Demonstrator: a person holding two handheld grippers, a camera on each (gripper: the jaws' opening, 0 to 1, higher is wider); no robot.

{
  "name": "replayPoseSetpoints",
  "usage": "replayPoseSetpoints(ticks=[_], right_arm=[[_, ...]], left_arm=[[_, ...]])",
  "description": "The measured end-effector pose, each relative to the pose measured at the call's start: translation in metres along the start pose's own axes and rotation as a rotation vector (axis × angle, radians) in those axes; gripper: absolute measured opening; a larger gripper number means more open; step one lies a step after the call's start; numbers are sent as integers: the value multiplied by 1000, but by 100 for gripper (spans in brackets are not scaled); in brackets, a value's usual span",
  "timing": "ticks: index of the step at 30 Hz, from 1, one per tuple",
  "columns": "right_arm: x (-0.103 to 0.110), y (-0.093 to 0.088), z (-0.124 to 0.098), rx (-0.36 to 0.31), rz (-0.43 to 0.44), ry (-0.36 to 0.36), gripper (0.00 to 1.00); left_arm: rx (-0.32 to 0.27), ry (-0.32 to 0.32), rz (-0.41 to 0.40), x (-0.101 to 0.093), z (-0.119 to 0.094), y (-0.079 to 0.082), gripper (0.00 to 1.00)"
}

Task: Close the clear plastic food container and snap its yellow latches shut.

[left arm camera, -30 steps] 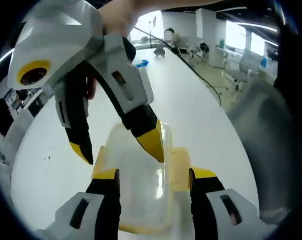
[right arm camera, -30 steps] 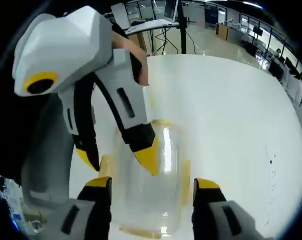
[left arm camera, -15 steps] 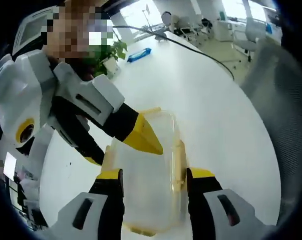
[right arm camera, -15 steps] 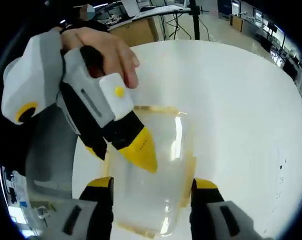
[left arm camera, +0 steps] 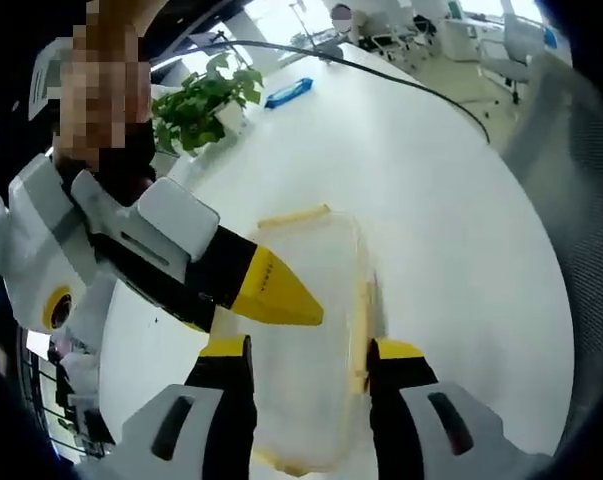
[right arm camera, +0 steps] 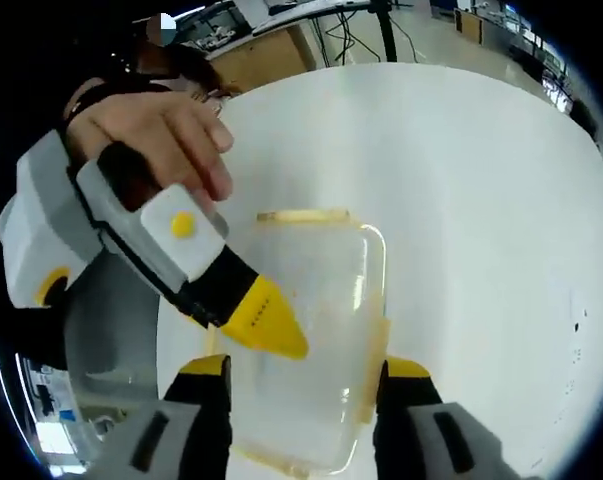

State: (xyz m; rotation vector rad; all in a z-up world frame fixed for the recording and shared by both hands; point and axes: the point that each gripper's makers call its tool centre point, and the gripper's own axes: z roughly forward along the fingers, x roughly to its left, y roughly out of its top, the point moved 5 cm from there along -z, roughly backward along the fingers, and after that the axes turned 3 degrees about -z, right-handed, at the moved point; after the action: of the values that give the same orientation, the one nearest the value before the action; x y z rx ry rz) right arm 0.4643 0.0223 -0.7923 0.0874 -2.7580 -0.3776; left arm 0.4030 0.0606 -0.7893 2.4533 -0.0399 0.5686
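Note:
The clear plastic container (left arm camera: 316, 300) lies flat on the white table (left arm camera: 431, 200) with its lid on. A yellow latch (left arm camera: 293, 215) sits at its far end and another (left arm camera: 361, 330) runs along its right side. My left gripper (left arm camera: 311, 352) hovers open over it, one jaw on each side. The right gripper reaches in from the left, its yellow fingertip (left arm camera: 278, 295) over the lid's left part. In the right gripper view, my right gripper (right arm camera: 301, 368) stands open over the container (right arm camera: 321, 330). There the left gripper's yellow fingertip (right arm camera: 266, 320), held by a hand (right arm camera: 161, 130), lies over the lid.
A potted plant (left arm camera: 206, 100), a blue object (left arm camera: 286, 92) and a black cable (left arm camera: 411, 85) are at the table's far side. A grey chair back (left arm camera: 581, 220) stands to the right. Desks and a stand (right arm camera: 381, 20) lie beyond the table.
Both cameras have lifted and tilted, so more of the table shows. Each gripper now lies sideways across the other's view instead of pointing down. The container has stayed where it was.

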Motion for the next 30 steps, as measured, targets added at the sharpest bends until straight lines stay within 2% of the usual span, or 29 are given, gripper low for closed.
replayPoseSetpoints(ticks=[4,7,10,13,14,17,19,22,30], right_arm=[[0,3,0,-4,3,6,58],[0,4,0,39,25,16,58],[1,8,-2,41,-27,-1,59],[5,10,-8,40,-34,15,63],[3,9,-11,48,-43,4,64],[-2,6,-17,57,-49,-23,64],[-3,7,-20,51,-46,-30,63],[-1,9,-23,39,-55,-41,63],[0,13,-27,26,-75,-68,60]], left_arm=[[-4,-10,9,-1,2,1,42],[-10,-33,68,-4,2,3,45],[4,-66,53,-8,-2,7,47],[-29,-73,45,-12,-10,17,44],[-30,-71,33,-12,-11,19,46],[-32,-76,7,-12,-10,19,54],[-40,-92,-9,-13,-11,20,53],[-41,-86,15,-12,-13,20,52],[-25,-99,19,-7,-13,16,51]])
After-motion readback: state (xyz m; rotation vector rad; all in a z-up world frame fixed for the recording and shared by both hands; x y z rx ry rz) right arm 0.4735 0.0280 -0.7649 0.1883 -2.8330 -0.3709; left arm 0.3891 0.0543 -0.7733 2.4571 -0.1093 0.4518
